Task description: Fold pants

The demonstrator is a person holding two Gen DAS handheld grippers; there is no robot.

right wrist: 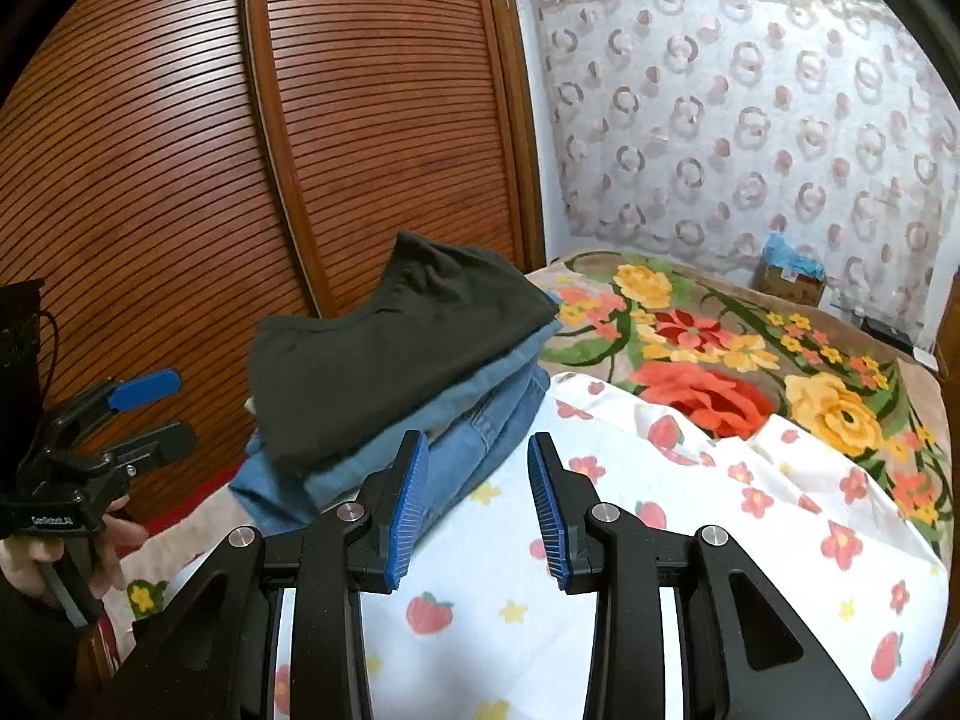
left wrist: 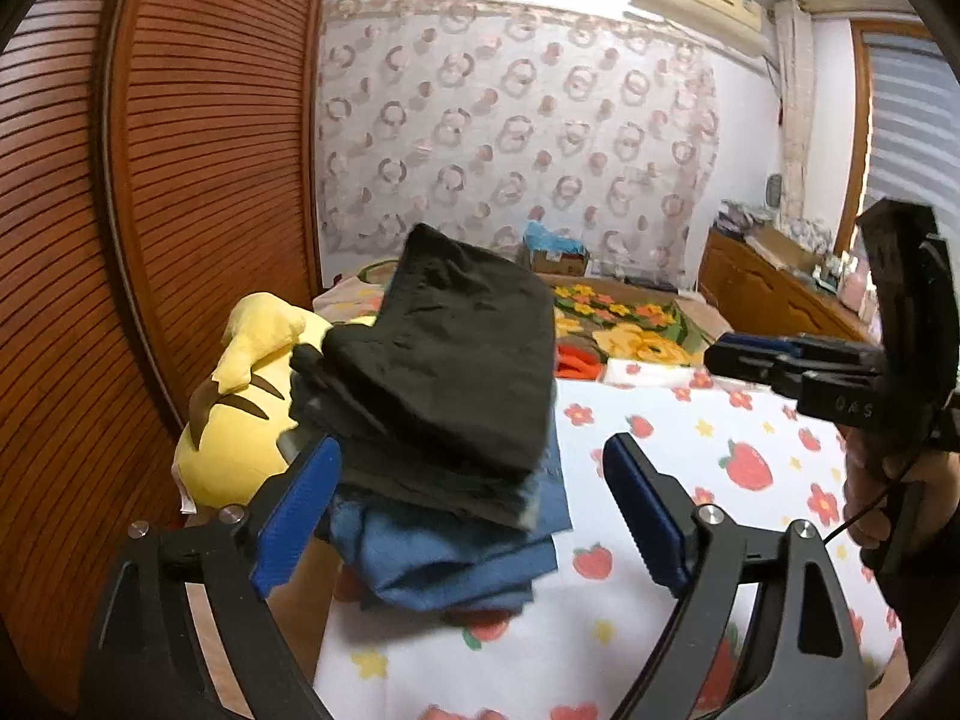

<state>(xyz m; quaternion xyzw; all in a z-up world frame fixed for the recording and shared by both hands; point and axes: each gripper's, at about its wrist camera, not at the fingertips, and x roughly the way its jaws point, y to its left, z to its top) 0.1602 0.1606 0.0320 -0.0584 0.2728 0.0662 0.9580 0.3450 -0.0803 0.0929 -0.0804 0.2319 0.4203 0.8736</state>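
Observation:
Folded dark grey pants (left wrist: 444, 360) lie on top of a stack of folded blue jeans (left wrist: 456, 546) at the left edge of the bed; the stack also shows in the right wrist view, pants (right wrist: 384, 348) over jeans (right wrist: 474, 426). My left gripper (left wrist: 474, 504) is open and empty, its jaws wide apart just in front of the stack. My right gripper (right wrist: 478, 498) is open and empty, just right of the stack's near corner. Each gripper shows in the other's view: the right (left wrist: 798, 366), the left (right wrist: 144, 414).
The bed has a white strawberry-print sheet (right wrist: 690, 540) and a floral blanket (right wrist: 750, 360) behind it. A yellow plush toy (left wrist: 240, 414) lies left of the stack. A wooden slatted wardrobe (right wrist: 210, 150) stands close on the left. A wooden dresser (left wrist: 774, 294) stands at the far right.

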